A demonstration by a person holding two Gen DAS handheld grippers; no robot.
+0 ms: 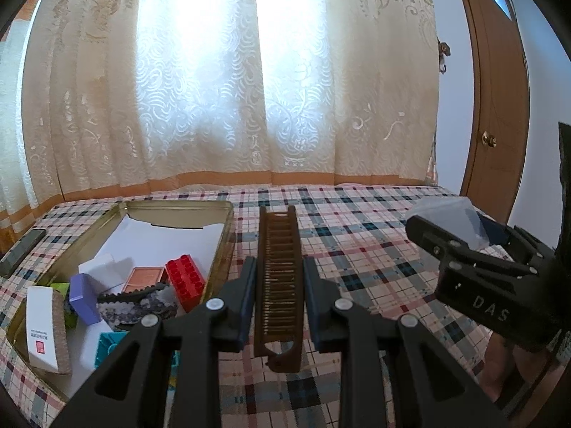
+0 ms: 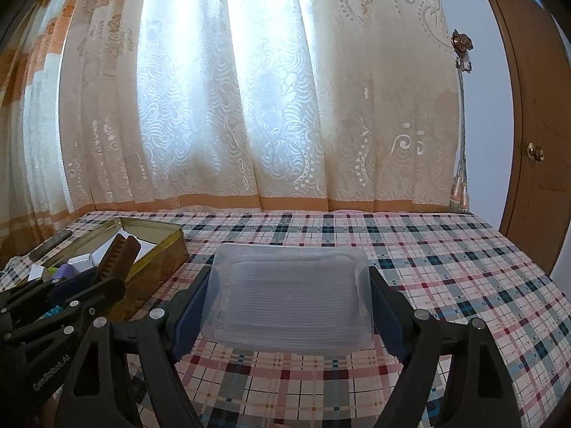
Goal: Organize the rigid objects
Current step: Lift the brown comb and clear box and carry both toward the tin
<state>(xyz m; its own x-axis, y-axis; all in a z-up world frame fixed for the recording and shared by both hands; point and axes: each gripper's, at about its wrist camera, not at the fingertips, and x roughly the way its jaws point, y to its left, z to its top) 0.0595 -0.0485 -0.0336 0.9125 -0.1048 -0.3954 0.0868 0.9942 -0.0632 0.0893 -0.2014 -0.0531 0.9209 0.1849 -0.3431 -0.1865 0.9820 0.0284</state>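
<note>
The left gripper (image 1: 279,285) is squeezed tight on a brown comb (image 1: 280,278). The comb sticks out straight ahead between the two fingers, up off the checked cloth (image 1: 357,249), with its far end pointing to 12 o'clock. At 9 o'clock from the comb sits an open gold tin (image 1: 214,235) with a white paper in its bottom. Inside the tin are a red toy brick (image 1: 185,278), a purple block (image 1: 84,297), a small pink flat box (image 1: 144,278), a dark hair clip (image 1: 137,297), a white card box (image 1: 44,328) and a teal piece (image 1: 109,342). The comb is just beside the tin's right wall, not in it. The right gripper (image 2: 289,299) is clamped on a clear plastic box (image 2: 289,292), with one blue pad pressed on each side of it. The box hangs above the cloth at the middle of the right view. From the left camera, that box and its gripper show at 3 o'clock. From the right camera, the tin is at 10 o'clock and the comb pokes out over its near edge. A pale curtain (image 2: 249,89) hangs behind the table, and a brown door (image 2: 535,125) stands at 2 o'clock.
</note>
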